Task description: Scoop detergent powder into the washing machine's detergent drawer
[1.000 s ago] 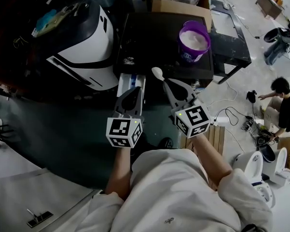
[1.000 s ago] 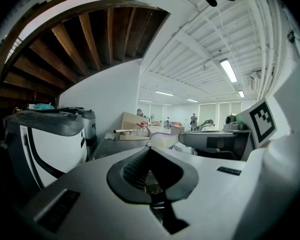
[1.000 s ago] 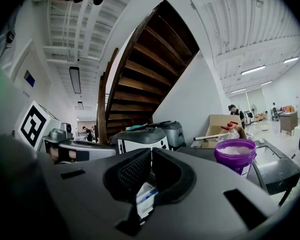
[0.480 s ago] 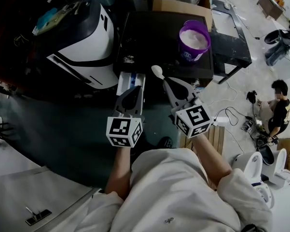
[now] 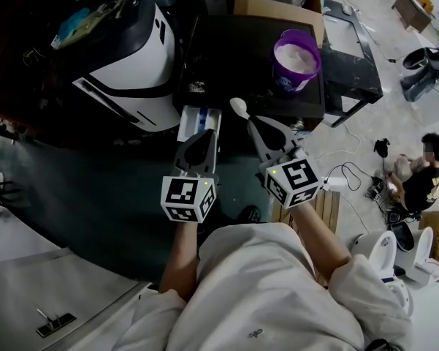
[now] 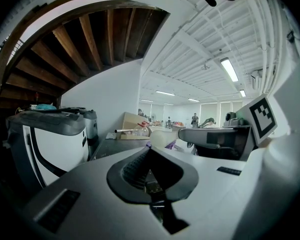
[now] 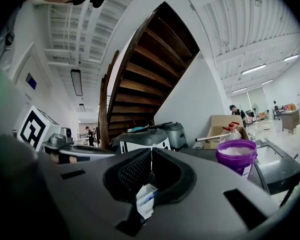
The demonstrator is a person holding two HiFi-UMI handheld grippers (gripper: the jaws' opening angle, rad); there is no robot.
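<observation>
Washing machine [image 5: 131,57] sat left of the open detergent drawer [image 5: 197,121]. Our left gripper [image 5: 201,136], shut and empty, hung over the drawer's near end. Just right of the drawer, our right gripper [image 5: 253,122] clamped the scoop [image 5: 238,108], long axis pointing away from us, bowl leading. The powder tub [image 5: 296,58] stood further right and beyond, nearer the right gripper.
</observation>
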